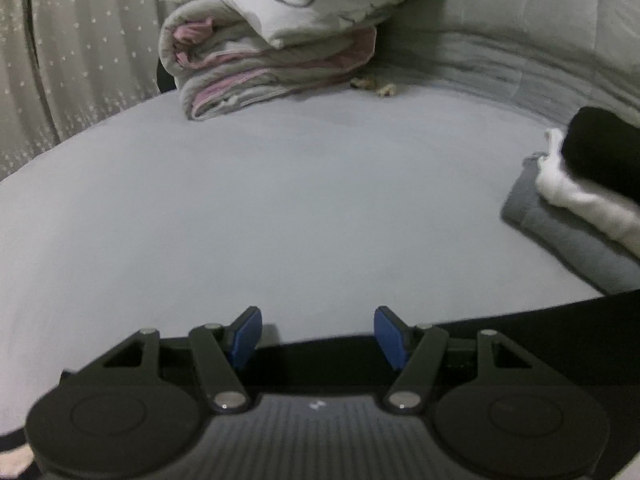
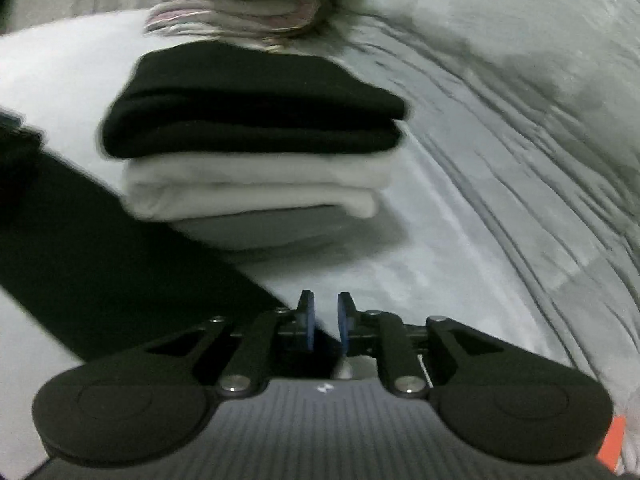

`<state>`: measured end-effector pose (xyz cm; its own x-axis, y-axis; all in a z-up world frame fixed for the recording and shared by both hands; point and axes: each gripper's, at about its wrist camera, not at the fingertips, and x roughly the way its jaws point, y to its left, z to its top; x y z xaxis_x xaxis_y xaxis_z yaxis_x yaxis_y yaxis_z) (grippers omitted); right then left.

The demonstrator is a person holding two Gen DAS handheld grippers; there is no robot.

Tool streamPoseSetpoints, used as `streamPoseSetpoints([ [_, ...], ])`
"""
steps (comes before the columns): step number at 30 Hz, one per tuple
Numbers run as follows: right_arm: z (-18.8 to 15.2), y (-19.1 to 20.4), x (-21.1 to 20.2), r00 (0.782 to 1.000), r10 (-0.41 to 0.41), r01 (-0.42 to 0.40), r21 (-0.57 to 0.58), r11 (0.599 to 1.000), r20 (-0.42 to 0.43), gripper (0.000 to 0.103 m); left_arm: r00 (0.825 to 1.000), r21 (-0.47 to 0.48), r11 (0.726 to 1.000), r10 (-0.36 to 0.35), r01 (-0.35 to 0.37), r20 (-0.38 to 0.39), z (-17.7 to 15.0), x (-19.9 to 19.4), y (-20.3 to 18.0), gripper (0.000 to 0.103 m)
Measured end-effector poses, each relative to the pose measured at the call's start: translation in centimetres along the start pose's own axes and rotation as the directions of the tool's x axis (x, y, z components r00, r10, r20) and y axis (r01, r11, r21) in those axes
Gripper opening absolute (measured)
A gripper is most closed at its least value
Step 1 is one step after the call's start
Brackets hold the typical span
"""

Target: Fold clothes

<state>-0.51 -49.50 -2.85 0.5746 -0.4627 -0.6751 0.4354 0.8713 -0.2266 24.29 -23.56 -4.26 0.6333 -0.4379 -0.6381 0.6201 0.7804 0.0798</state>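
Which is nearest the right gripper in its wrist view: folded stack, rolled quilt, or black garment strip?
From the right gripper:
1. Black garment strip, at its fingers, running left.
2. Folded stack, straight ahead, black piece on top.
3. Rolled quilt, behind the stack, top of view.

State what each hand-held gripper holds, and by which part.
Left hand-held gripper: open, nothing held. Right hand-held gripper: nearly closed over the black garment; whether it pinches the edge cannot be told.
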Motion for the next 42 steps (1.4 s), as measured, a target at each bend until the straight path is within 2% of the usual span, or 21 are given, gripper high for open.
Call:
streamPoseSetpoints([
  [2, 0.2, -1.1, -0.7, 0.999, 0.042, -0.043, 0.068, 0.997, 0.018, 0.039, 1.000, -0.012, 1.000, -0.010, 0.011, 0.025, -1.0, -1.7, -0.1, 0.064],
  [4, 0.3, -1.2, -1.4, 0.995, 0.087, -0.091, 0.092, 0.992, 0.040, 0.044, 0.999, -0.033, 0.999, -0.012, 0.013, 0.038, -2.2, -3.4, 0.0, 0.064],
  [10, 0.8, -0.3, -3.1, 0.967, 0.239, -0.249, 0.137, 0.959, 0.085, 0.047, 0.998, -0.169, 0.985, 0.032, -0.023, 0.056, -6.3, -8.6, 1.6, 0.064],
  [17, 1.4, 3.1, -3.9, 0.904, 0.421, -0.428, 0.116, 0.896, 0.081, 0.053, 0.995, -0.319, 0.943, 0.097, -0.088, 0.011, -12.2, -13.7, 3.7, 0.064],
  [21, 1.7, 5.5, -4.4, 0.874, 0.482, -0.486, 0.092, 0.869, 0.066, 0.053, 0.992, -0.335, 0.935, 0.125, -0.118, -0.001, -15.2, -16.6, 3.9, 0.064],
  [25, 1.8, 8.2, -5.3, 0.852, 0.521, -0.523, 0.053, 0.850, 0.055, 0.054, 0.989, -0.318, 0.938, 0.145, -0.138, -0.002, -17.5, -19.5, 3.7, 0.064],
  [28, 2.0, 10.3, -5.8, 0.839, 0.542, -0.543, 0.015, 0.839, 0.045, 0.056, 0.983, -0.300, 0.937, 0.181, -0.179, -0.020, -18.9, -21.3, 4.1, 0.066],
  [33, 2.1, 14.4, -7.3, 0.819, 0.572, -0.568, -0.086, 0.818, 0.030, 0.057, 0.955, -0.304, 0.906, 0.292, -0.293, -0.049, -20.7, -24.2, 6.3, 0.066],
  [36, 2.6, 17.4, -8.2, 0.798, 0.602, -0.592, -0.151, 0.792, 0.024, 0.057, 0.932, -0.305, 0.882, 0.357, -0.359, -0.066, -21.9, -25.9, 7.5, 0.066],
  [38, 3.1, 19.5, -8.7, 0.776, 0.630, -0.618, -0.178, 0.766, 0.016, 0.057, 0.901, -0.333, 0.841, 0.428, -0.427, -0.073, -22.5, -26.9, 9.2, 0.066],
  [40, 3.6, 21.7, -9.3, 0.744, 0.668, -0.654, -0.193, 0.732, 0.010, 0.057, 0.858, -0.376, 0.780, 0.505, -0.501, -0.095, -23.2, -27.7, 11.1, 0.066],
  [42, 4.0, 24.0, -9.9, 0.708, 0.706, -0.690, -0.210, 0.693, 0.006, 0.057, 0.822, -0.455, 0.702, 0.551, -0.548, -0.140, -24.1, -28.3, 13.5, 0.066],
])
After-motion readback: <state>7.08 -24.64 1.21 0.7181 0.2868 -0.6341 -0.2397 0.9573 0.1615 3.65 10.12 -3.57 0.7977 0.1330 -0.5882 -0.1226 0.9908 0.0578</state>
